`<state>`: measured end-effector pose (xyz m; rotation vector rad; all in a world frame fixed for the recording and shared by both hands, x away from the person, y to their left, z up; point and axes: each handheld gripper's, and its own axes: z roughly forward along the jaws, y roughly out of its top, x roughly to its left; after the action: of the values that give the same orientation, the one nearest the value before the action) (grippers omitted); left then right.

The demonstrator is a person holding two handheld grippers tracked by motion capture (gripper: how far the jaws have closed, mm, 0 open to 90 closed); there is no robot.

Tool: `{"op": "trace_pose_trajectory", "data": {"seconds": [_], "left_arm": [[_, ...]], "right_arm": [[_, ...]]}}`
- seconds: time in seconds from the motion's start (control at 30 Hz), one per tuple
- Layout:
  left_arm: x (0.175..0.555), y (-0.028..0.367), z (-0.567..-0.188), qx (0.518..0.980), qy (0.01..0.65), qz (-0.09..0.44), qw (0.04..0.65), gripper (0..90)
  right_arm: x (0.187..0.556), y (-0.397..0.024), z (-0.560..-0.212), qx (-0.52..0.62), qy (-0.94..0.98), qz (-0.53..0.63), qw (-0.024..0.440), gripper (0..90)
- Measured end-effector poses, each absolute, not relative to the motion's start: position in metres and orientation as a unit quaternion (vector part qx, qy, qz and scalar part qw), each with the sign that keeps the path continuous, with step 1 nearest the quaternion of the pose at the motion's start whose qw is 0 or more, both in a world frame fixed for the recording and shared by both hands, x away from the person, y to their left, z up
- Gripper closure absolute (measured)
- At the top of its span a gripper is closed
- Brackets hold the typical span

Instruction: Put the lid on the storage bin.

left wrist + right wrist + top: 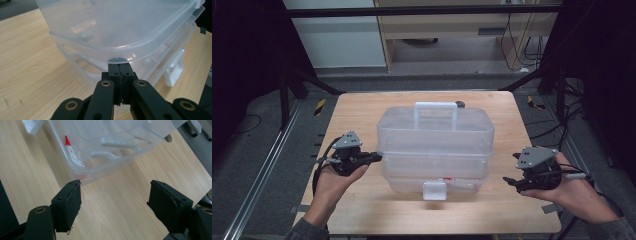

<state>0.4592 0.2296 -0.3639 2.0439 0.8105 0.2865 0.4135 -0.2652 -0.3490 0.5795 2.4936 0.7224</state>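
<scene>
Counter (362, 115): pale wood top, carrying one item, the storage box, which is taken as the landmark for all places below

Storage box (435, 131): clear plastic, tiered, stood at the middle of the counter with lid down and carry handle (435, 114) upright on top. A white front latch (434, 190) is seen hanging at its near face, apparently fastened. Contents are largely blurred by the walls; a small tube or packet with a red end (68, 145) is made out in the bottom tier, against the wall nearest the right claw. Anything else inside cannot be identified

Progress: the box is judged unopened. Contact has been made on one side only; the other side and the latch are left to be dealt with

Left claw (121, 67): closed, jaws pressed together with nothing between them, tips set against the rim of the lid at the box's left end

Right claw (113, 197): jaws spread wide and empty, held near the box's right end, apart from it, above bare counter
</scene>
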Motion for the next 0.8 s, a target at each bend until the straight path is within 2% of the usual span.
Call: {"op": "trace_pose_trajectory", "data": {"seconds": [0.37,0.8], "left_arm": [[0.453,0.232,-0.376,0.823,0.328,0.120,0.448,89.9],[0.449,0.231,-0.388,0.833,0.323,0.123,0.433,89.9]], "right_arm": [[0.428,-0.269,-0.366,0.265,0.893,0.254,0.260,24.3],[0.464,-0.278,-0.393,0.337,0.859,0.258,0.286,24.9]]}}
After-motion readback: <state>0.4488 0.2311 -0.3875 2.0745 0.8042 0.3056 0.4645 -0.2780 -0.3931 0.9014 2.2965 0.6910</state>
